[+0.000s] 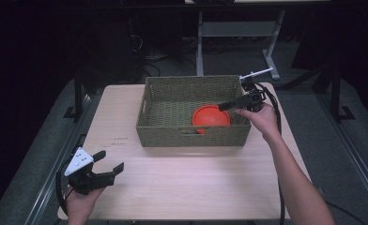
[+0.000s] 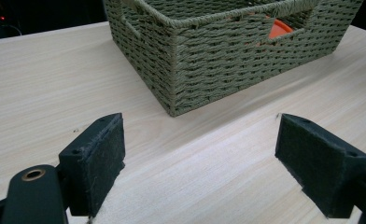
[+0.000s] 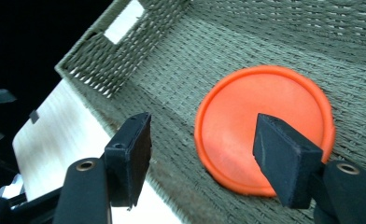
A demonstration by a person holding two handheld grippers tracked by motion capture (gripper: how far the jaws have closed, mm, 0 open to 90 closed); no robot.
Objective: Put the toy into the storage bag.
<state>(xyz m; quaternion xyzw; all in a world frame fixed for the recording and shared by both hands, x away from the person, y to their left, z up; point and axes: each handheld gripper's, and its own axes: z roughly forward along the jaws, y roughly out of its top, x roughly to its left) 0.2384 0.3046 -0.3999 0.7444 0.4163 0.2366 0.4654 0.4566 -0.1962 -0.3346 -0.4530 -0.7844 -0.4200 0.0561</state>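
An olive woven basket [image 1: 168, 131] stands on the far half of the pale wooden table [image 1: 191, 183]. An orange round plate [image 1: 211, 117] lies flat on the basket's floor, near its front right corner. My right gripper [image 1: 229, 104] hovers over the basket's right rim, open, jaws pointing left over the plate. In the right gripper view its jaws [image 3: 204, 158] stand wide apart above the plate [image 3: 246, 121], holding nothing. My left gripper [image 1: 111, 160] is open near the table's front left corner, well short of the basket [image 2: 246, 60], jaws [image 2: 200, 163] empty over bare wood.
The basket has handle cut-outs in its walls; a sliver of the plate [image 2: 279, 29] shows through one. A table frame [image 1: 233, 33] and cables stand on the dark floor beyond the table. A cable [image 1: 280, 187] trails along the right forearm.
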